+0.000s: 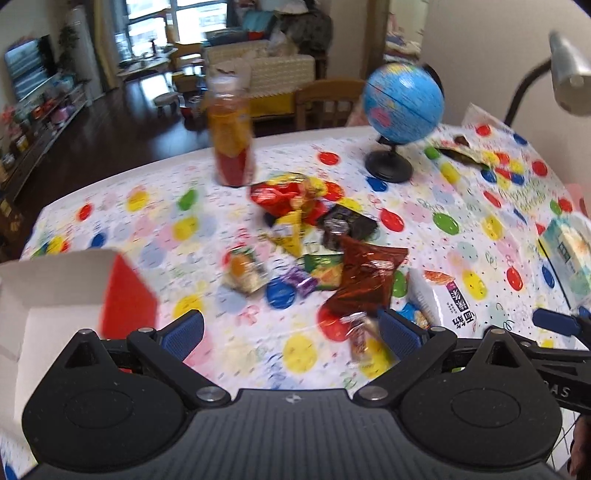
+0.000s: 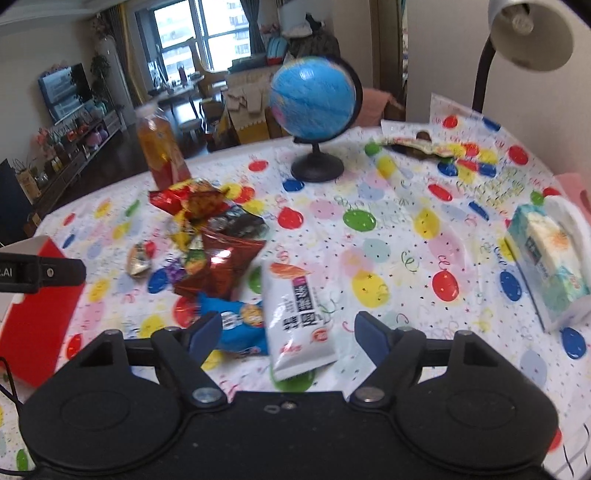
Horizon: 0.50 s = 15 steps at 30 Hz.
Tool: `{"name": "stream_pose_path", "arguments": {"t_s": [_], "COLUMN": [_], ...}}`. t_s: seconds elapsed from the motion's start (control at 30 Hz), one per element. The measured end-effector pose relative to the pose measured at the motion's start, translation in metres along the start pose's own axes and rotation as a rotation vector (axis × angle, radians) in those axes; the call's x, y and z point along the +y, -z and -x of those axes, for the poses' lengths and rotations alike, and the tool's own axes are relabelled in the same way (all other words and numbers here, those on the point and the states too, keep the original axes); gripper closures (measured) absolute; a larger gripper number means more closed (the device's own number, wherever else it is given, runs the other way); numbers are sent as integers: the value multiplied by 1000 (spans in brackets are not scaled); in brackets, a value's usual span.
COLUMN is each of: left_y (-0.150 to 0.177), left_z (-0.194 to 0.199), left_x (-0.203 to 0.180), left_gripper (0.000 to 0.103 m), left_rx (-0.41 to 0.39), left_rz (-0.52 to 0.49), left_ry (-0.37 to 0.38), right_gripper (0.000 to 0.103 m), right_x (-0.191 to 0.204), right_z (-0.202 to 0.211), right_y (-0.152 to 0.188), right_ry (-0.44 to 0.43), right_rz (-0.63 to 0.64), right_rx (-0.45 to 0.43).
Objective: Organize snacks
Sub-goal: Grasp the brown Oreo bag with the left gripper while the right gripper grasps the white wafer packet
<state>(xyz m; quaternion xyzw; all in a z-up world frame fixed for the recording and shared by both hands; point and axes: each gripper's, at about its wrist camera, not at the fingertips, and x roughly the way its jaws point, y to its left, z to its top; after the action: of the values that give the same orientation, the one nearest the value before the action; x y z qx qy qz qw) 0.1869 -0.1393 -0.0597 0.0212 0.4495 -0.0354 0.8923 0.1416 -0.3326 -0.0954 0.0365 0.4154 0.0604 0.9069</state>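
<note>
Balloon-print cloth (image 2: 406, 229) is spread over the counter, with a living room seen behind. Landmark used: the globe (image 2: 314, 99), standing upright on its black base toward the far side. Left of the globe a bottle (image 2: 159, 147) of amber drink is seen upright. In front of the globe and to its left a loose heap of snack packets (image 2: 210, 240) is scattered, led by a brown foil bag (image 1: 365, 280). Nearer than the heap, a white pouch (image 2: 299, 317) lies flat with a blue packet (image 2: 236, 325) touching its left edge. Far left of the globe a red box (image 1: 125, 295) with a white inside is seen open. Right of the globe a tissue pack (image 2: 550, 258) lies near the counter edge, and a lamp (image 2: 532, 33) rises behind.

Left gripper (image 1: 291, 332) is held above the cloth with fingers released, nothing gripped; a small wrapped sweet (image 1: 364, 339) lies just beside its right pad. Right gripper (image 2: 288, 339) is spread, fingers straddling the white pouch without pressing it.
</note>
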Motion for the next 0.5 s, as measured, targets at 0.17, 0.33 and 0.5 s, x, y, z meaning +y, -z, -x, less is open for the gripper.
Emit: {"name": "stream_pose_path", "arguments": {"t_s": [0.17,0.33,0.5], "left_y": [-19,-31,-36], "left_z": [-43,-77,-106], "left_x": [-24,-41,-49], "left_gripper": [1,1,1], "left_rx": [48,91,147], "left_rz": [-44,-79,-88], "left_ry": [20,29,37], "right_gripper": [30,32,33], "right_x": [-22,-33,-35], "right_z": [-40,-63,-80], "right_y": [-9,-14,-15], "right_ry": [-25,-75,-118], "right_rz": [-39,-89,-96], "right_rx": [68,123,162]}}
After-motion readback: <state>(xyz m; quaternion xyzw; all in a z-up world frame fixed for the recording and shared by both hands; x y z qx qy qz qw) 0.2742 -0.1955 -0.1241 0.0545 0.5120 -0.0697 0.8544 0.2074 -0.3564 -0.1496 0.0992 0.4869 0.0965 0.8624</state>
